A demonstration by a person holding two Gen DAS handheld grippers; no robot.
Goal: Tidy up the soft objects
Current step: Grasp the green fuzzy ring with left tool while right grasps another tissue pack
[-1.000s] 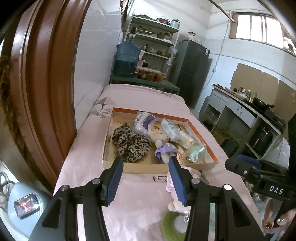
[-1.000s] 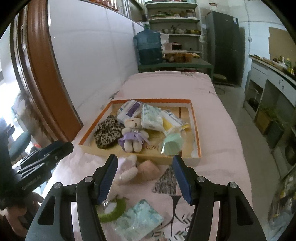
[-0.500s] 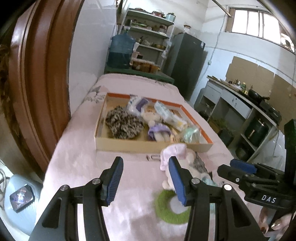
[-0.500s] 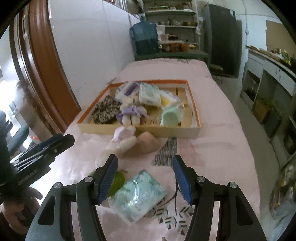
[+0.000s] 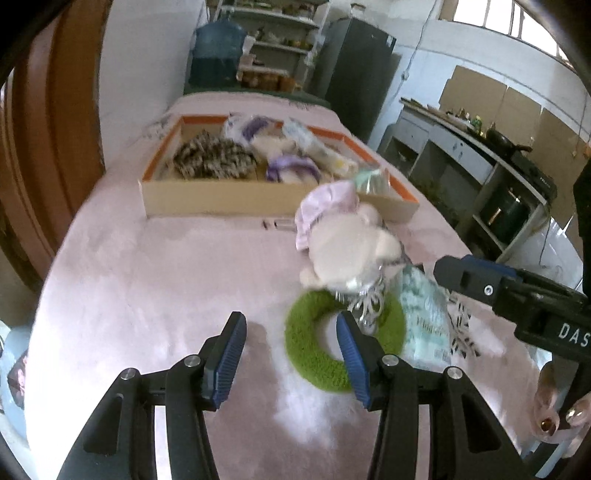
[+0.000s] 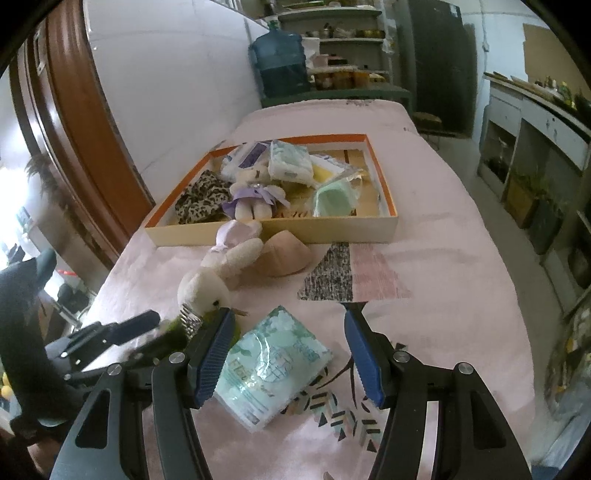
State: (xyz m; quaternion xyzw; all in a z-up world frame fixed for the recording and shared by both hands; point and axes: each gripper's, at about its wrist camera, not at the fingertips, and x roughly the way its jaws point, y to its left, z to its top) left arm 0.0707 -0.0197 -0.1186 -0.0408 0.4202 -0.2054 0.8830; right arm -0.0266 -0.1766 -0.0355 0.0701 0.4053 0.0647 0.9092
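A pink cloth (image 6: 461,266) covers the table and bears a grey and pink triangle print (image 6: 351,275) in the middle and a chevron print (image 6: 343,413) near the front edge. A brown door frame (image 6: 85,122) curves up on the left beside a white wall (image 6: 177,74). Behind the table a blue water jug (image 6: 279,62) stands on a green bench (image 6: 343,94), with shelves (image 6: 343,44) of jars beside it and a dark fridge (image 5: 351,70) to their right. Along the right wall runs a counter (image 5: 476,140) with a black pan (image 5: 506,142) on top and cardboard panels (image 5: 517,103) behind it. A window (image 5: 506,22) sits high above.
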